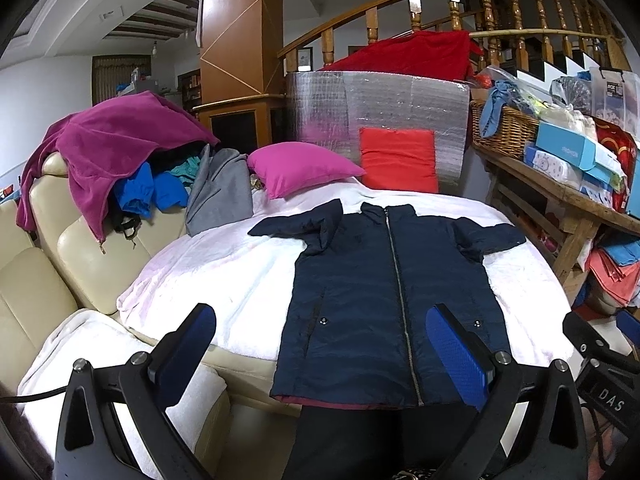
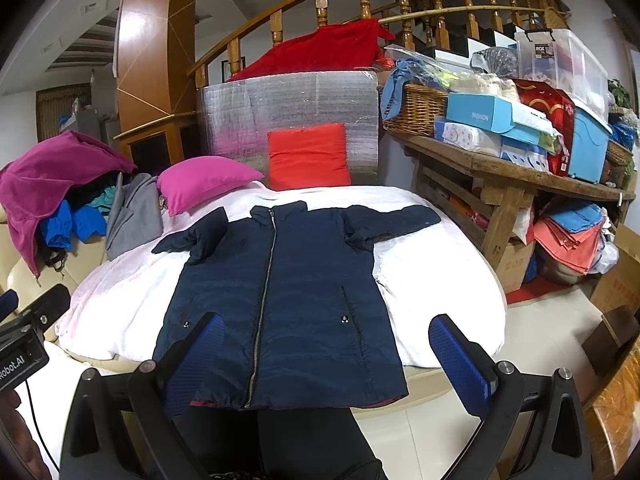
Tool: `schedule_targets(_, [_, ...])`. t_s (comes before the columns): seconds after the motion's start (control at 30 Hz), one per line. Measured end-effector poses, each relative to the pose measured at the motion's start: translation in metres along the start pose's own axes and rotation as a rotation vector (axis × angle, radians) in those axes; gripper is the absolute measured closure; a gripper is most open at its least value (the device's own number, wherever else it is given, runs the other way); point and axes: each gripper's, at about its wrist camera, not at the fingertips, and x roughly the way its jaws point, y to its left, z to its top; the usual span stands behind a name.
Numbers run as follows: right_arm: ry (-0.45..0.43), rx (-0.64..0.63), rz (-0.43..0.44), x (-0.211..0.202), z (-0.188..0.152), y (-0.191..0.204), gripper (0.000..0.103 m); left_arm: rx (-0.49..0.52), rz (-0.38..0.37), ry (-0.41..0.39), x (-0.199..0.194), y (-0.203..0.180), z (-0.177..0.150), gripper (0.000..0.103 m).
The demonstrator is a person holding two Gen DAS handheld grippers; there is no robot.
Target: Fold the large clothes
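We have the navy jacket [image 1: 384, 292] spread flat, front up and zipped, on the white blanket [image 1: 224, 280] that covers the round surface, with its hem hanging just over the near edge. Both sleeves lie out to the sides, the one toward the sofa [image 1: 60, 264] a little bunched near the shoulder. As far as we can judge, no fold is made yet: the laying-out is done, and the sleeves and body are all left to fold.

Our left gripper [image 1: 324, 344] hangs above the near hem with its fingers wide apart and nothing between them. Our right gripper [image 2: 328, 348] is the same, fingers spread and empty, over the hem's other side.

For room, the blanket is bare on both sides of the jacket, so sleeves can swing inward freely. The pink pillow [image 1: 300, 168] and red cushion [image 1: 398, 160] sit just beyond the collar, and the wooden bench [image 2: 500, 168] stands near the right edge.
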Motion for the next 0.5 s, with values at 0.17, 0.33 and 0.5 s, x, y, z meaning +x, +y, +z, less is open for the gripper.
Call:
schedule_targets(0.17, [0.004, -0.003, 0.000, 0.0016, 0.0016, 0.0025, 0.000, -0.004, 0.002, 0.006, 0.0020, 0.0017, -0.0012, 0.000])
schedule_targets(0.33, [0.005, -0.014, 0.005, 0.0018, 0.0016, 0.0072, 0.000, 0.001, 0.008, -0.004, 0.0005, 0.0017, -0.0007, 0.000])
schedule_targets(0.5, [0.008, -0.006, 0.009, 0.0043, 0.0025, 0.0051, 0.000, 0.005, 0.009, 0.002, 0.0029, 0.0010, -0.0010, 0.000])
